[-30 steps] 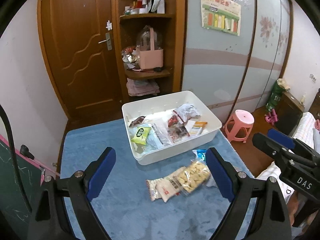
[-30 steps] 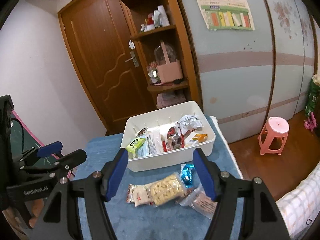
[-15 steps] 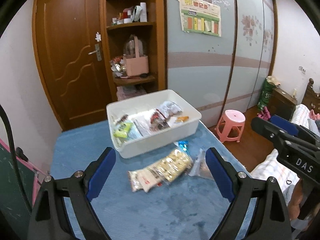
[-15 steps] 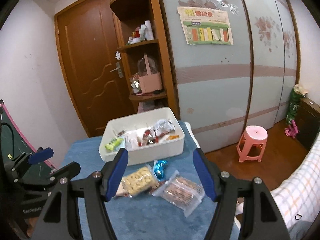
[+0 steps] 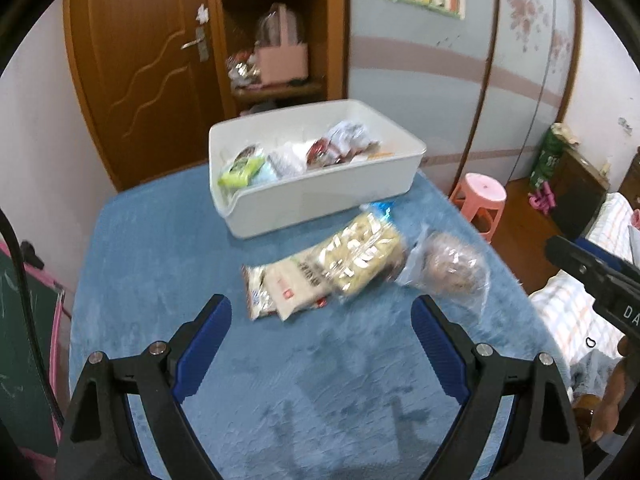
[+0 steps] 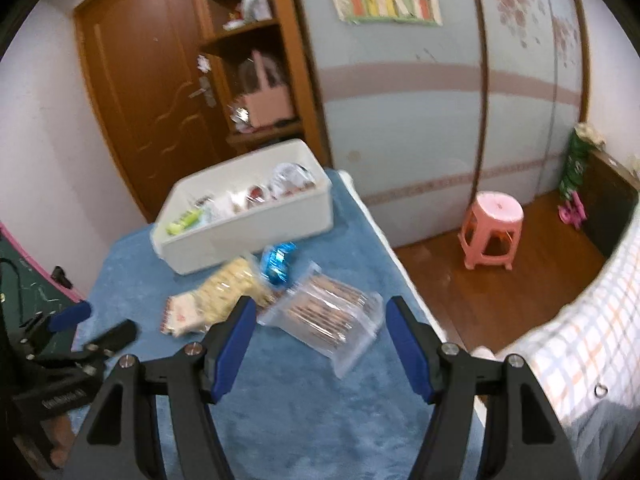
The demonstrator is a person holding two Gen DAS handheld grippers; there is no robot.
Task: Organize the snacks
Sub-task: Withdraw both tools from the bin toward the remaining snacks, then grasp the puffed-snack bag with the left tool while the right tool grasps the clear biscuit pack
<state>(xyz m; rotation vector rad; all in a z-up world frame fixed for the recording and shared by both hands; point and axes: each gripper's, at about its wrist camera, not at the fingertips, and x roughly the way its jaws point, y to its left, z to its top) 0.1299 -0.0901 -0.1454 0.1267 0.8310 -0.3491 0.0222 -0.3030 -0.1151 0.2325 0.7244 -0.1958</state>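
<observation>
Blue plush cloth covers the tabletop (image 5: 160, 264) in the left wrist view, and on it sits a white bin (image 5: 320, 196) already holding several wrapped snacks. Just in front of the bin lie the loose ones: a flat white-and-red packet (image 5: 288, 284), a clear bag of pale biscuits (image 5: 360, 256) overlapping it, a clear bag of brown biscuits (image 5: 448, 268) at the right side, and a small blue wrapper (image 5: 382, 208) touching the bin's wall. The left tool (image 5: 320, 340) hangs above bare cloth, jaws spread wide with nothing between them, the packets just ahead of its tips.

In the right wrist view the same white bin (image 6: 248, 228) stands beyond the pile. The right tool (image 6: 320, 340) is released too, jaws parted and empty, with the clear bag of brown biscuits (image 6: 324, 316) lying just ahead of the gap. The blue wrapper (image 6: 278, 262) and the pale biscuit bag (image 6: 232, 284) lie near the left jaw. That brown bag rests near the tabletop's right edge.

The likely trouble: slick, crinkly film may slide out of a shallow pinch, and a nudge from either jaw could push the brown bag off the edge to the floor. Overlapping packets might also come up together and drop short of the bin.
</observation>
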